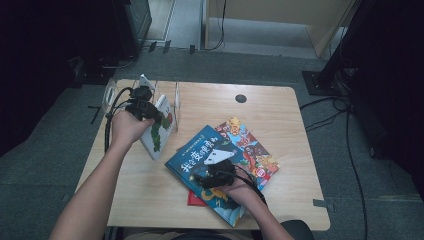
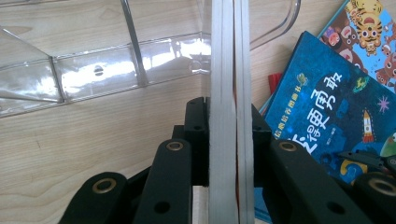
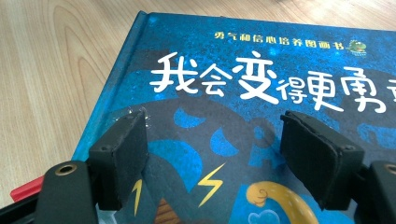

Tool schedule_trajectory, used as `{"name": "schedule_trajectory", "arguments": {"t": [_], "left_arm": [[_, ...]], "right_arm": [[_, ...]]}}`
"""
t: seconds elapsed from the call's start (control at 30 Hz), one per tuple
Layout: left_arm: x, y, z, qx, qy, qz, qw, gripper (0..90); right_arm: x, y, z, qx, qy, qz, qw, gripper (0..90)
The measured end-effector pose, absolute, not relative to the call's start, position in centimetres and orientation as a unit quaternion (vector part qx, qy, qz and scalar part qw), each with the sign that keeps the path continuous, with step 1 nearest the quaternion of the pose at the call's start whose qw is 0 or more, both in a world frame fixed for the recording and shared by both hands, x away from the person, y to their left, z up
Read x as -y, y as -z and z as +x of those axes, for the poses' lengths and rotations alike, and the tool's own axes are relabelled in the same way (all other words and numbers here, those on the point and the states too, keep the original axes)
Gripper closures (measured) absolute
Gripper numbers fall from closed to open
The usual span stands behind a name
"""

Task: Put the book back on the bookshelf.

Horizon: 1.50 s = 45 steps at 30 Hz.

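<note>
My left gripper (image 1: 143, 107) is shut on a thin white picture book (image 1: 160, 129) with a green caterpillar on its cover, held upright on edge at the table's left. In the left gripper view the book's pale page edges (image 2: 223, 56) run up between the jaws of the left gripper (image 2: 229, 123), whose pads press on both sides. My right gripper (image 1: 216, 172) rests low over a blue picture book (image 1: 196, 152) lying flat near the table's front. In the right gripper view, the right gripper (image 3: 224, 158) is open, its pads spread above the blue book's cover (image 3: 261, 56).
A clear plastic book rack (image 1: 172, 97) with dividers stands at the back left, just beyond the held book, and appears as the rack (image 2: 116, 65). A colourful book (image 1: 252, 147) and a red book (image 1: 195, 201) lie under the blue one. The wooden table (image 1: 270, 107) stands on grey carpet.
</note>
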<state>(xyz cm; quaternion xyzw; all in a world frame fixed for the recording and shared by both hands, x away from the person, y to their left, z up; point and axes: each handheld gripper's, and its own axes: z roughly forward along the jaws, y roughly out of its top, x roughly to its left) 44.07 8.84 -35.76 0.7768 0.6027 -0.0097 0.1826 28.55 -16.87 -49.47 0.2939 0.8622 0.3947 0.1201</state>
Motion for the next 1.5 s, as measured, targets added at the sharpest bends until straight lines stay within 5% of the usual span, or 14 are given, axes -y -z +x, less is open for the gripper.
{"name": "schedule_trajectory", "arguments": {"t": [1.5], "left_arm": [[-6.8,37.8,49.7,-0.636,-0.03,0.745,0.198,78.0]], "right_arm": [[16.9,49.5,28.5,-0.861,-0.394,0.297,0.124,24.5]]}}
